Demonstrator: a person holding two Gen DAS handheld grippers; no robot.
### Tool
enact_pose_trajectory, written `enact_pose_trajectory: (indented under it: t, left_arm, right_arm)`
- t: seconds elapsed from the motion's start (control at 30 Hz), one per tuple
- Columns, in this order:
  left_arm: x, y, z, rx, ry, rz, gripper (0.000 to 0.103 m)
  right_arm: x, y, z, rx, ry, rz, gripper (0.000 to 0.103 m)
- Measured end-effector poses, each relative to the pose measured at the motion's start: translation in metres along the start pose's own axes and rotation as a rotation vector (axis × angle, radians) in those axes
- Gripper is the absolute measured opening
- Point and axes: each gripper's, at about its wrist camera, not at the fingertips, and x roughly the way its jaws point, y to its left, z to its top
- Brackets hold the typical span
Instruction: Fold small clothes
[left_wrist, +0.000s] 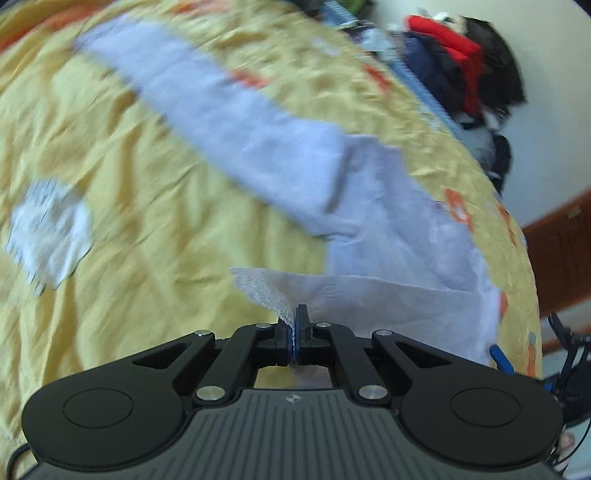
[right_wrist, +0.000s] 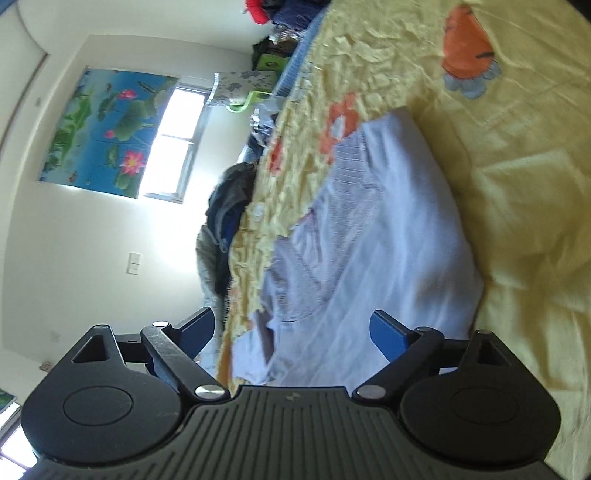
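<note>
bedroom: yellow bedspread (right_wrist: 517, 184), clothes pile (left_wrist: 461, 66)

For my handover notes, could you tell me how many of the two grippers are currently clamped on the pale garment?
1. The left gripper is shut on a lacy edge of the pale garment, which lies across the yellow bedspread. The right gripper is open above the cloth, holding nothing.
</note>
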Motion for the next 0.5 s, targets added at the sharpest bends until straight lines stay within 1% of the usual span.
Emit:
enact_pose_trajectory:
  t: [0.07, 0.1, 0.13, 0.17, 0.2, 0.23, 0.27, 0.33, 0.37, 0.43, 0.5]
  left_arm:
    - [-0.005, -0.035, 0.001, 0.128, -0.029, -0.015, 0.002]
    - [-0.004, -0.052, 0.001, 0.183, -0.028, -0.045, 0.002]
    - [0.001, -0.066, 0.0, 0.22, -0.002, -0.112, 0.002]
    - [0.01, -0.079, -0.001, 0.232, 0.055, -0.208, 0.002]
    - [0.023, -0.086, -0.003, 0.214, 0.125, -0.317, 0.002]
    - [0.037, -0.091, -0.006, 0.199, 0.201, -0.405, 0.003]
    - [0.055, -0.095, -0.01, 0.193, 0.267, -0.425, 0.004]
    - [0.075, -0.087, -0.016, 0.122, 0.298, -0.282, 0.004]
    - [0.078, -0.079, -0.017, 0.083, 0.313, -0.277, 0.004]
    - [0.072, -0.065, -0.019, 0.017, 0.319, -0.34, 0.004]
    - [0.058, -0.057, -0.018, 0.011, 0.275, -0.357, 0.005]
  right_arm:
    - [-0.008, 0.007, -0.002, -0.013, -0.009, 0.017, 0.091]
    - [-0.011, 0.01, -0.003, -0.015, -0.008, 0.032, 0.093]
    - [-0.013, 0.011, -0.004, -0.015, -0.005, 0.045, 0.093]
    - [-0.016, 0.012, -0.004, -0.011, -0.005, 0.053, 0.093]
    - [-0.017, 0.012, -0.005, -0.008, -0.007, 0.057, 0.093]
    - [-0.018, 0.013, -0.006, -0.006, -0.005, 0.059, 0.093]
    - [-0.018, 0.012, -0.007, -0.003, 0.002, 0.056, 0.093]
    - [-0.018, 0.015, -0.011, -0.002, 0.019, 0.058, 0.093]
    - [-0.02, 0.016, -0.013, -0.008, 0.027, 0.065, 0.093]
    - [-0.023, 0.021, -0.016, -0.022, 0.04, 0.079, 0.094]
    - [-0.019, 0.02, -0.021, 0.007, 0.061, 0.111, 0.096]
